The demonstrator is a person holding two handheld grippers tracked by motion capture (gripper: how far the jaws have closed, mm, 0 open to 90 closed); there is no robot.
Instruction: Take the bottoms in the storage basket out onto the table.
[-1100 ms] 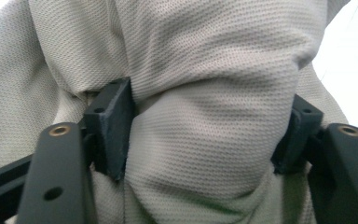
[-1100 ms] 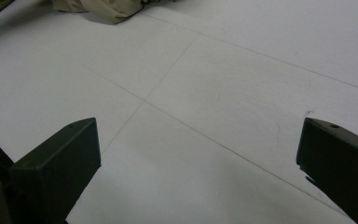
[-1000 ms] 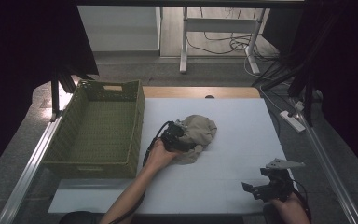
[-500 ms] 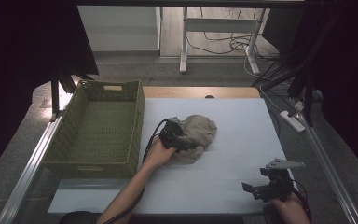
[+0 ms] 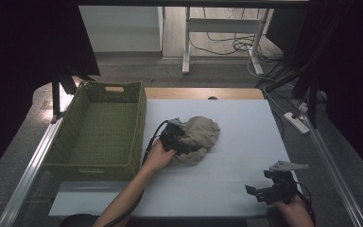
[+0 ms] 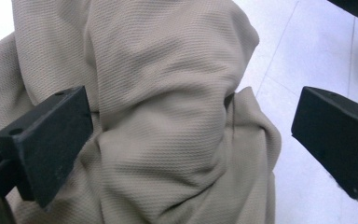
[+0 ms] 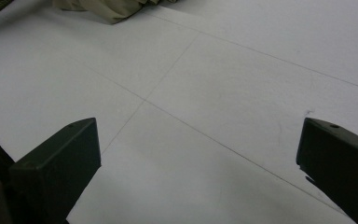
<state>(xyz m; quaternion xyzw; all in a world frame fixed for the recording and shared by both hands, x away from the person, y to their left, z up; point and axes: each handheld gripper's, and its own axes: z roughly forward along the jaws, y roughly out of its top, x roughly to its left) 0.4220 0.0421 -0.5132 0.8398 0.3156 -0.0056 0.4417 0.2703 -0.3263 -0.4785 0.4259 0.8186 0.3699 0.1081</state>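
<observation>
Lab: black curtains (image 5: 23,52), floor cables (image 5: 227,45), rig table (image 5: 246,123).

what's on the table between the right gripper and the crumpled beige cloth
Nothing: from the right gripper to the crumpled beige cloth the high view shows bare white table.

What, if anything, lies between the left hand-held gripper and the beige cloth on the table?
Nothing visible does. The left hand-held gripper is right at the beige cloth, its jaws wide apart with bunched folds between them. They have just been opening and are not pressing on the fabric.
</observation>
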